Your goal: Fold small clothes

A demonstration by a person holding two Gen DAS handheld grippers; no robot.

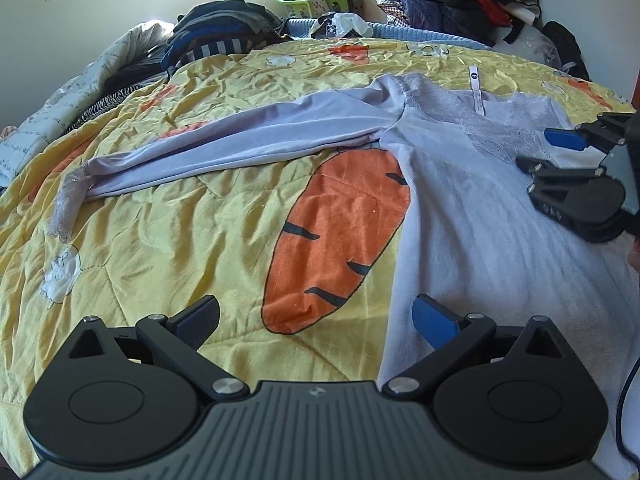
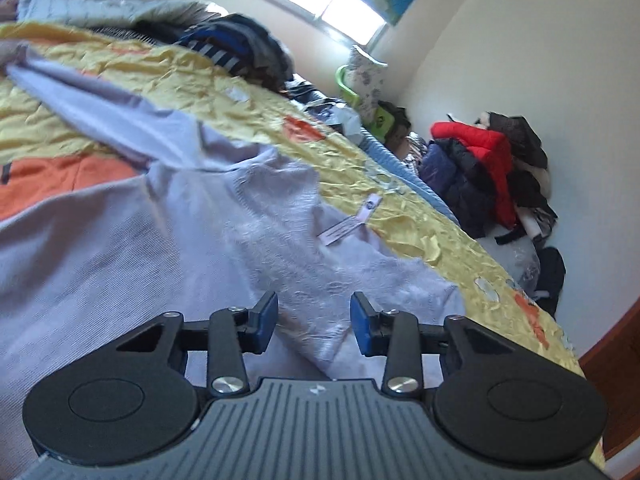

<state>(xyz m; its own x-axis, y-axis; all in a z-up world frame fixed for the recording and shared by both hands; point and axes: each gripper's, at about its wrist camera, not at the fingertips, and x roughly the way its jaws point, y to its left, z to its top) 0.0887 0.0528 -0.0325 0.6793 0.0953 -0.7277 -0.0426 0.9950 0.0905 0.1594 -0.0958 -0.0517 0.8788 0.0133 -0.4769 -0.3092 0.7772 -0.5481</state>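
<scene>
Quilt [image 1: 160, 216], yellow with carrots, covering the bed, carrying lavender top [image 1: 480, 208] lying flat, 1 sleeve [image 1: 224, 140] stretching out sideways. Clothes pile [image 2: 480, 168] sitting in the far corner. Left gripper [image 1: 316, 316] hovering wide open at the top's side edge. Right gripper [image 2: 314, 320] gaping partway above the lace shoulder, gripping nothing.

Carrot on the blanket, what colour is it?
Orange carrot with black lines, best in left wrist view.
</scene>
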